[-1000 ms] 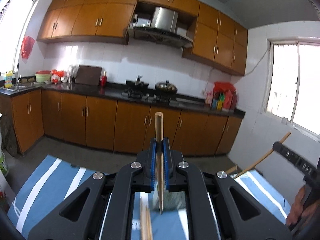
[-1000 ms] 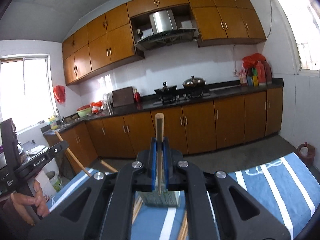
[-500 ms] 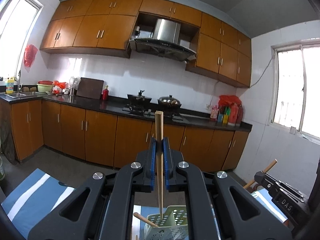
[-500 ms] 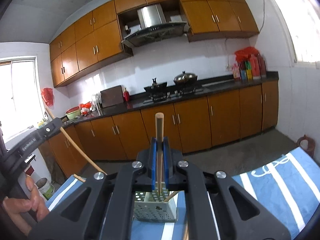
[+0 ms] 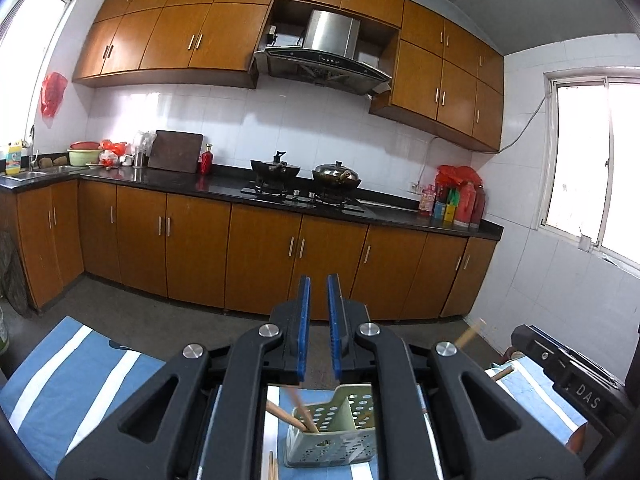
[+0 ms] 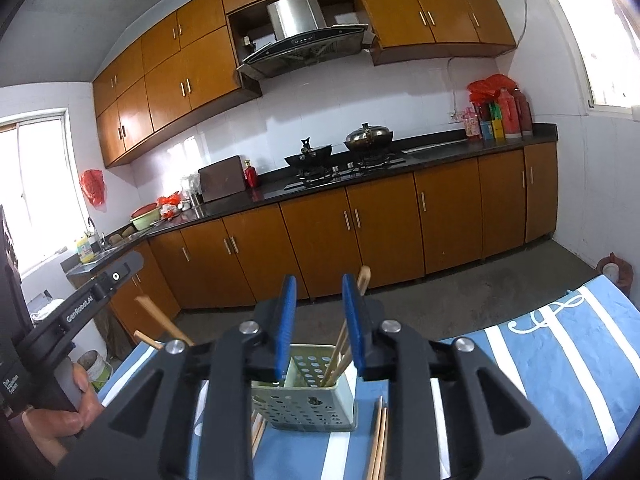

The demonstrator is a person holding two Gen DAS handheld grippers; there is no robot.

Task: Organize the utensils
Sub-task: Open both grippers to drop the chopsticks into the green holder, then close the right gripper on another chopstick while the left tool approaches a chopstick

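Blue-padded fingers of the left gripper [image 5: 318, 330] stand slightly apart at lower centre of the left wrist view, with nothing between them. Below them, at the bottom centre of that frame, a pale green perforated utensil holder [image 5: 334, 436] sits on a blue and white striped cloth [image 5: 80, 376], with wooden chopsticks [image 5: 298, 410] leaning inside it toward the left. More chopstick ends lie on the cloth just left of the holder.

In the right wrist view, the right gripper [image 6: 320, 326] fills the lower centre, its fingers spread wide and empty. The same holder [image 6: 304, 412] sits directly beneath them, with chopsticks [image 6: 340, 350] standing tilted in its right compartment. Loose chopsticks [image 6: 378, 440] lie on the cloth to the holder's right. A hand [image 6: 56, 420] grips the other tool at lower left.
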